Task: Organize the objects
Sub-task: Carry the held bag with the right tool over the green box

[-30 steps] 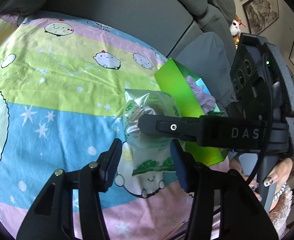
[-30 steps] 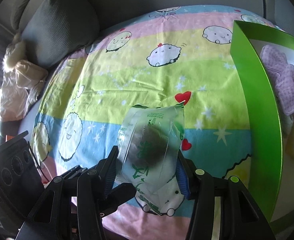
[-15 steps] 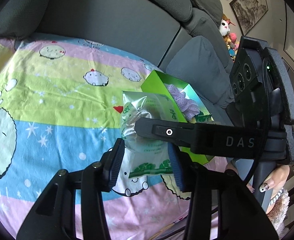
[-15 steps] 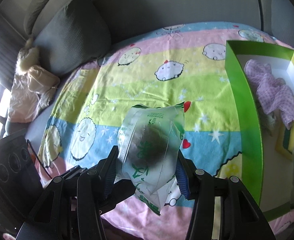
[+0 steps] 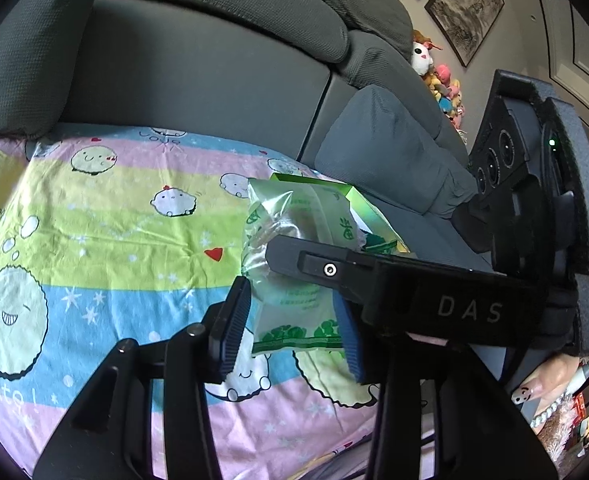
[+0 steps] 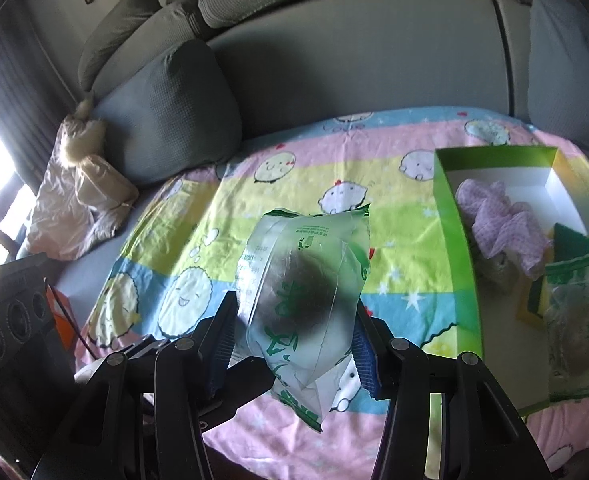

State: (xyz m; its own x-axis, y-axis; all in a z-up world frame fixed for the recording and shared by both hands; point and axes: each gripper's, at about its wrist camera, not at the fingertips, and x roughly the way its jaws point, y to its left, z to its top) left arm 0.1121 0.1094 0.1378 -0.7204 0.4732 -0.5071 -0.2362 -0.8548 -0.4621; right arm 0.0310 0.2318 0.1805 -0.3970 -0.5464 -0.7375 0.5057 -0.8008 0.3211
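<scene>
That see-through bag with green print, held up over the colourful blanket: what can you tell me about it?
The plastic bag is clear, crinkly film with green print and a green-patterned bottom edge, and holds a dark round lump. It hangs upright, clear of the cartoon blanket, left of the green box. The right gripper clamps its sides. The left gripper straddles its lower end with jaws closing; whether those pads touch it is unclear.

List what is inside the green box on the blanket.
In the green box lie a crumpled lilac checked cloth, a green and yellow sponge and a clear printed bag on top. Whatever sits under the cloth and bag is covered.
</scene>
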